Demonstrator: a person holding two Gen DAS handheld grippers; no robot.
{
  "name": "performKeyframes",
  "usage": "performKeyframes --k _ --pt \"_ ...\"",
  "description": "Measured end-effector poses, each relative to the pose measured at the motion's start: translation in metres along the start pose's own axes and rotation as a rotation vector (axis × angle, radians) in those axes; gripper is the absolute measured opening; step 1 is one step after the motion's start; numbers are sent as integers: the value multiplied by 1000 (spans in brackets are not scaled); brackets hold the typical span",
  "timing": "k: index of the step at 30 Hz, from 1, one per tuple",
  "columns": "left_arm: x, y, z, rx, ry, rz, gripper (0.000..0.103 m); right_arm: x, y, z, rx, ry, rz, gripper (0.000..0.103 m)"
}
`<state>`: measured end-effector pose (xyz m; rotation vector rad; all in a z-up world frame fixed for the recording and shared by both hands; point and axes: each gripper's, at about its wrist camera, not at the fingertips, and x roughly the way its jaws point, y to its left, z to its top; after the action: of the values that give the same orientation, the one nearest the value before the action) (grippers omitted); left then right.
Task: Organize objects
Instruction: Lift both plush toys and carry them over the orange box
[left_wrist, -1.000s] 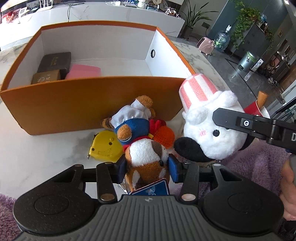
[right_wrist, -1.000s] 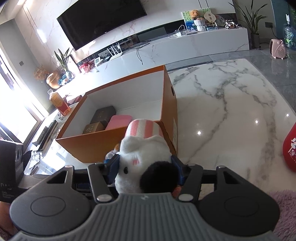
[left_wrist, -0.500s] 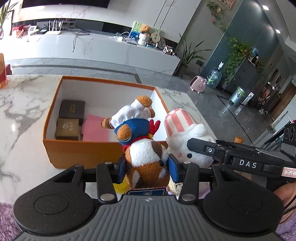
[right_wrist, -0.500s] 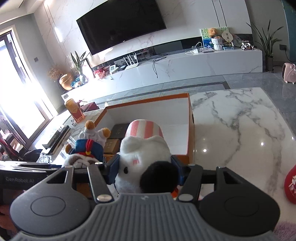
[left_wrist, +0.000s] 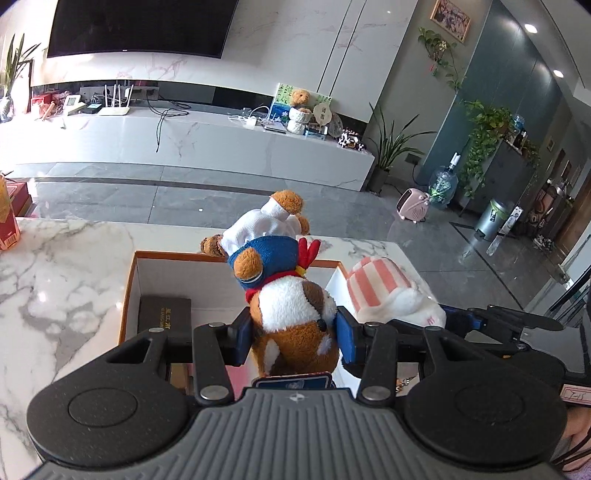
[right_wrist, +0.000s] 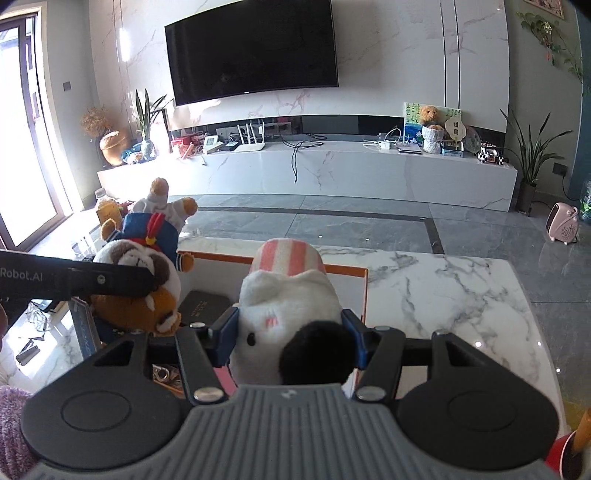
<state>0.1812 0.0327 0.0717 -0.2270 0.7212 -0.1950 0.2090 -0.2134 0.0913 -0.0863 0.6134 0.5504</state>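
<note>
The left gripper (left_wrist: 293, 338) is clamped on a brown-and-white plush dog (left_wrist: 291, 310), blue pads pressing both flanks; the toy's blue-and-white clothed end projects forward. The right gripper (right_wrist: 291, 338) is clamped on a white plush (right_wrist: 288, 314) with a pink-striped hat and a black muzzle. Both toys hang above an orange box (left_wrist: 127, 295), directly ahead of and below the fingers. Inside the box, left of each gripper, lies a dark case (left_wrist: 164, 319). The box rests on a marble table (right_wrist: 443, 291).
</note>
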Motion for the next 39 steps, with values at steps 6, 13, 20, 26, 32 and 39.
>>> performKeyframes --k 6,13,20,26,32,39 --pt "46 12 -11 -4 110 32 53 40 3 -4 -69 85 -44 60" --pt "70 29 -27 -42 191 -28 53 68 10 -16 -134 183 -37 60" --pt "95 35 -35 -52 264 -54 53 86 13 -20 -153 260 -28 60" --pt "119 34 -39 -84 352 -58 53 101 8 -22 -139 328 -46 60" --pt "138 34 -40 -88 449 -91 55 113 8 -28 -142 367 -23 61" --pt "148 39 -42 -107 511 -113 58 116 8 -29 -181 368 -17 61"
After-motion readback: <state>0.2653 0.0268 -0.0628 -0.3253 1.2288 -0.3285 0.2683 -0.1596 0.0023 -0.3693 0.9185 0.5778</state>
